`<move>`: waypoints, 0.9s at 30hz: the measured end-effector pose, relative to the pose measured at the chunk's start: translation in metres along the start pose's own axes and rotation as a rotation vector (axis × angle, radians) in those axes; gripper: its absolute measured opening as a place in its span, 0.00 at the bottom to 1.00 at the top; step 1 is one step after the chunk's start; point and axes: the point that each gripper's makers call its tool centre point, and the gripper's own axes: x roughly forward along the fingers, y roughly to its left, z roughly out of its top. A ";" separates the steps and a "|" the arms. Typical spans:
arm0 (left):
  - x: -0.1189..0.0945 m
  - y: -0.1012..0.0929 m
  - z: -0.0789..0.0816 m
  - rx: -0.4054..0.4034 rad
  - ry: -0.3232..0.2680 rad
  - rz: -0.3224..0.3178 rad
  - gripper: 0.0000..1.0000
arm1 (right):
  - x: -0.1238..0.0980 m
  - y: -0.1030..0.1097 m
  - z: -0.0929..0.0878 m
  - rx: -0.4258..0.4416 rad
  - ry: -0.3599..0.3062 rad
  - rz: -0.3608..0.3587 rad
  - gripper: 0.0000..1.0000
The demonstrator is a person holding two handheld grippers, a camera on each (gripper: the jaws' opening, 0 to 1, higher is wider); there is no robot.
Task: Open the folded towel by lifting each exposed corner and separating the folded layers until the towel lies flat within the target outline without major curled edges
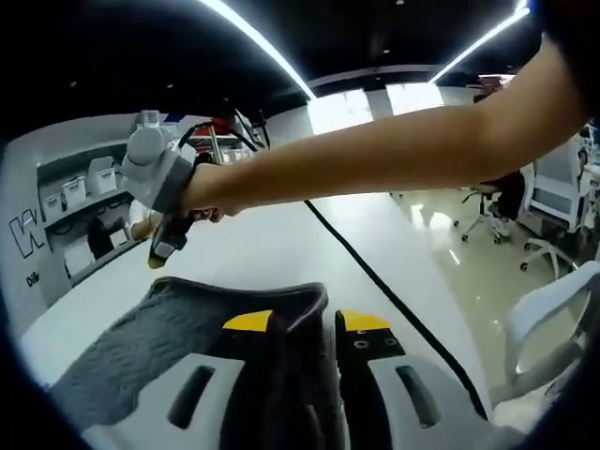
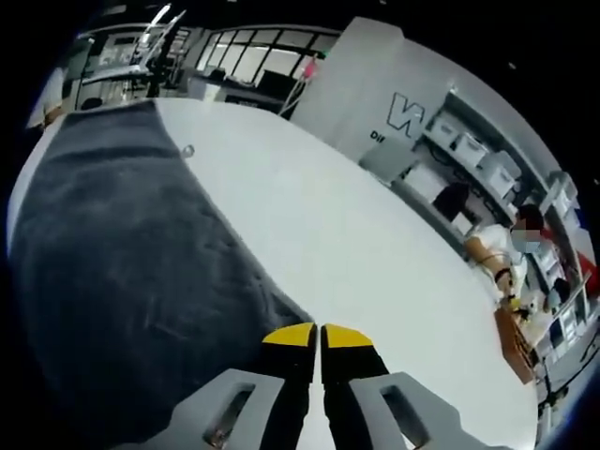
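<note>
A dark grey towel (image 1: pixel 131 352) hangs over my left gripper (image 1: pixel 306 322), whose yellow-tipped jaws are shut on a thick fold of it. In the right gripper view the same towel (image 2: pixel 112 262) lies spread along the white table (image 2: pixel 356 234), and its near edge runs straight up to my right gripper (image 2: pixel 317 336). Those jaws stand almost together, pinching that edge. The right gripper (image 1: pixel 162 251) also appears in the left gripper view, held by a person's arm (image 1: pixel 375 159) just above the towel's far corner.
A black cable (image 1: pixel 375 277) runs across the table (image 1: pixel 281 244). White office chairs (image 1: pixel 553 197) stand off its right side. Shelves with white bins (image 2: pixel 478 150) line the wall, and a person (image 2: pixel 497 248) sits near them. A small object (image 2: pixel 187 150) lies beside the towel's far edge.
</note>
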 end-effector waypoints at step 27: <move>0.002 0.045 -0.009 -0.061 0.010 0.062 0.15 | -0.010 0.001 0.001 -0.032 0.017 0.008 0.00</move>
